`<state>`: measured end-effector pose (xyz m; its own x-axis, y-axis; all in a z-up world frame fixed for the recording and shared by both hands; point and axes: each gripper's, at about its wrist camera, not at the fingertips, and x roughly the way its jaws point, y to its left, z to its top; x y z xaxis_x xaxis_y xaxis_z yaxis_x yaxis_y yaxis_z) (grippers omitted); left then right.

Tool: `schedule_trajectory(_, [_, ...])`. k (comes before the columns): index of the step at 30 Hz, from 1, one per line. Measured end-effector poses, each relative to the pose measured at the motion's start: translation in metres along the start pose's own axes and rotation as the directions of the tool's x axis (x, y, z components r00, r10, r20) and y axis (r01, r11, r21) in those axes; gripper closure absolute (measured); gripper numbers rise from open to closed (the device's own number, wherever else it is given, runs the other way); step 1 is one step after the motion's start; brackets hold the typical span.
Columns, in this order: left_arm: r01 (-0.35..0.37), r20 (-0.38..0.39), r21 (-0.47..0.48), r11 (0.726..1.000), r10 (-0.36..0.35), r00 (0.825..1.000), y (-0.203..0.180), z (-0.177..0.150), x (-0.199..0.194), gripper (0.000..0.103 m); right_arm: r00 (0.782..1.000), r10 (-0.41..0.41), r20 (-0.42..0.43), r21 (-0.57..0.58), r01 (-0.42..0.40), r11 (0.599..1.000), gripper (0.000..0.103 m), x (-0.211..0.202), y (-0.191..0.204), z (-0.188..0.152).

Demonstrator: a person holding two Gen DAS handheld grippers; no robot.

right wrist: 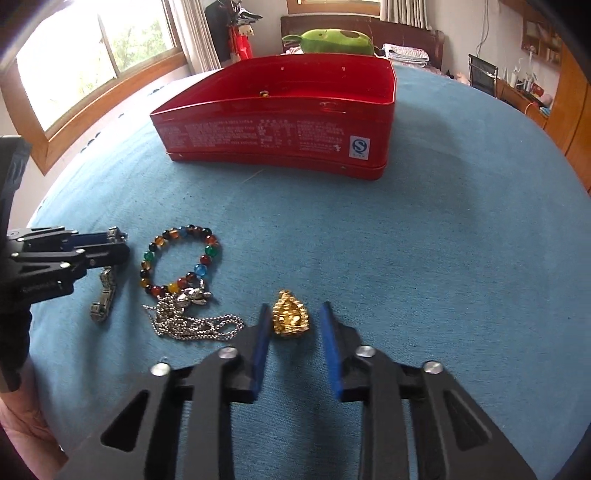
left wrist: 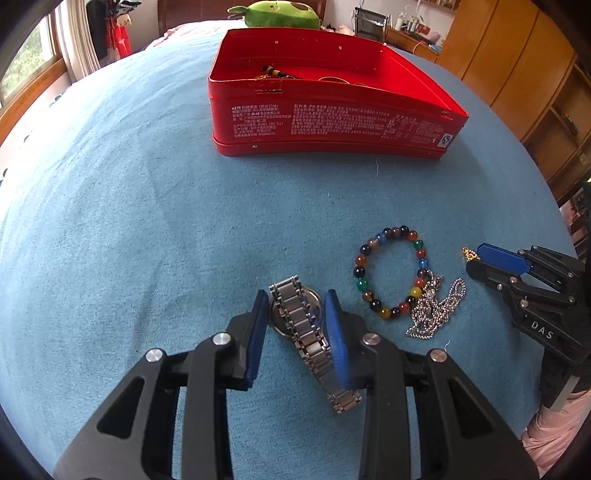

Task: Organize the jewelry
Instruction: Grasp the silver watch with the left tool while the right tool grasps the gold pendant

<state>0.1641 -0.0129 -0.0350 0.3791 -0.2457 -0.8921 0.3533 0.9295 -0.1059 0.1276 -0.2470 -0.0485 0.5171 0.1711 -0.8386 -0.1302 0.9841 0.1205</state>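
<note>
Left wrist view first: my left gripper [left wrist: 297, 314] is down on the blue cloth [left wrist: 147, 229], its blue pads set either side of a silver metal-link wristwatch [left wrist: 301, 325]. Both pads look to touch the watch case, though I cannot tell how firmly they press. Just right of it lies a multicoloured bead bracelet [left wrist: 391, 271], with a silver ball-chain necklace [left wrist: 436, 308] heaped against its near edge. My right gripper [left wrist: 480, 258] comes in from the right, a gold piece showing at its tip. Farther back stands an open red tin box [left wrist: 332, 122] with dark beads inside, and a green plush toy [left wrist: 280, 14] behind it.

Right wrist view: my right gripper [right wrist: 293, 314] has its jaws moderately apart around a small gold figure pendant [right wrist: 290, 314] lying on the cloth [right wrist: 443, 240], a gap on each side. Left of it are the chain [right wrist: 192, 325], the bracelet [right wrist: 181, 258], the watch [right wrist: 103, 295] and my left gripper [right wrist: 110, 247]; the box [right wrist: 280, 140] stands beyond.
</note>
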Motion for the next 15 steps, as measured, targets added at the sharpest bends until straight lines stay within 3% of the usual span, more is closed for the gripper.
schedule_trajectory(15, [0.007, 0.003, -0.003, 1.0, -0.007, 1.0, 0.0, 0.003, 0.003, 0.073, 0.994, 0.104, 0.034, 0.093, -0.106, 0.99, 0.084, -0.018, -0.019, -0.001])
